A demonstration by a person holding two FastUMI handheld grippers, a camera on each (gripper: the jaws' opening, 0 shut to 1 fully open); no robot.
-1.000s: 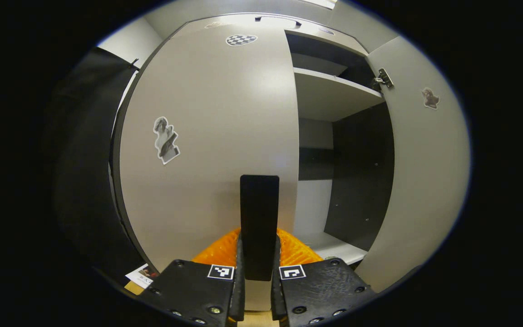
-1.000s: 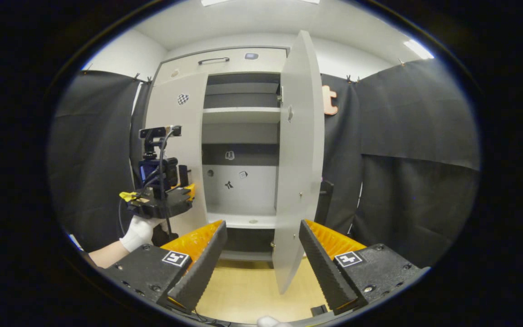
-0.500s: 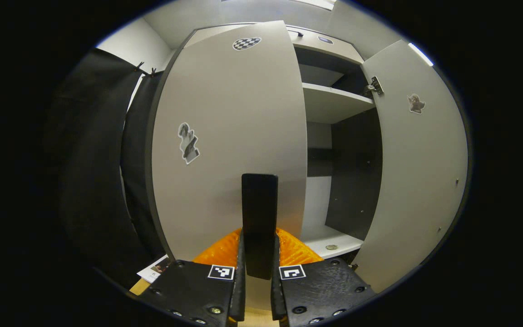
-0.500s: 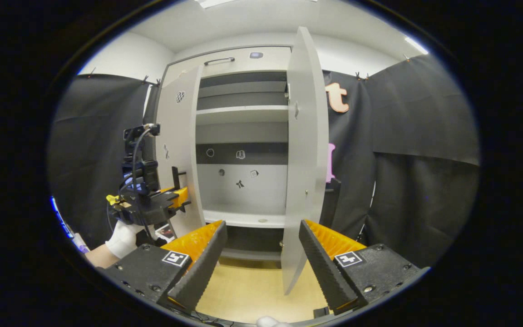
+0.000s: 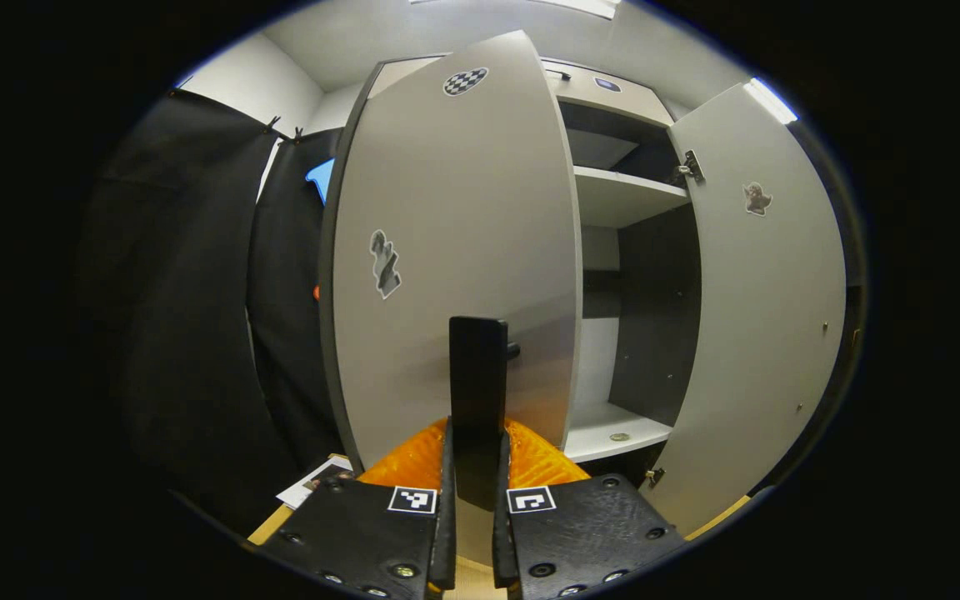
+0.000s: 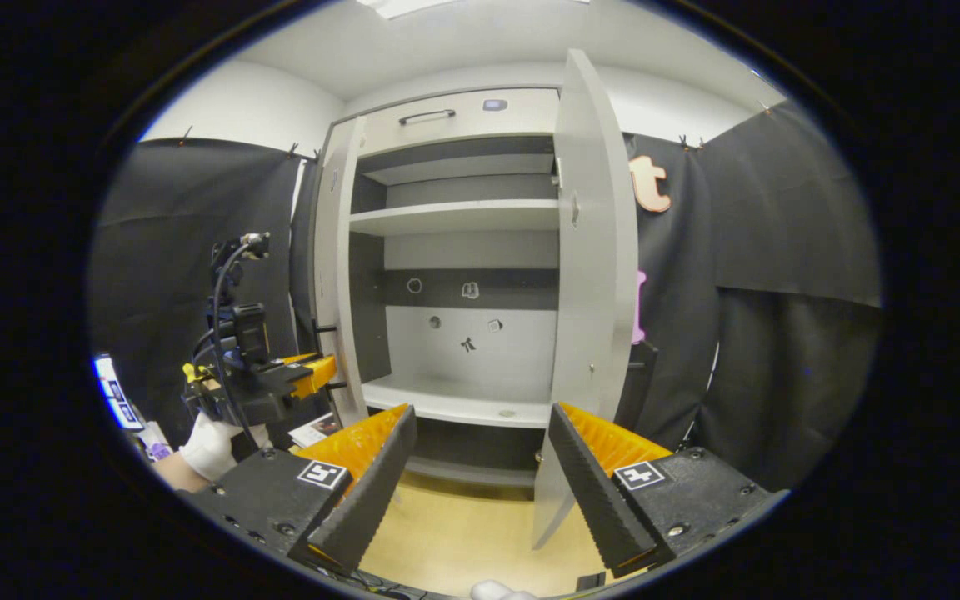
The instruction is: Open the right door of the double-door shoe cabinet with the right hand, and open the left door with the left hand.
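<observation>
Between the left tongs [image 5: 473, 492] sits the left door's handle [image 5: 477, 392].

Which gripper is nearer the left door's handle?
Left. The left gripper is shut on the left door's handle. The right gripper hangs open in front of the cabinet, apart from that door, closer to the right door.

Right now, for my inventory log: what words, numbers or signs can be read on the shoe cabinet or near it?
Nothing legible.
Left door: checkered sticker, grey figure sticker, no words.
Right door: brown figure sticker, no words.
Printed sheet on the floor: too small to read.
</observation>
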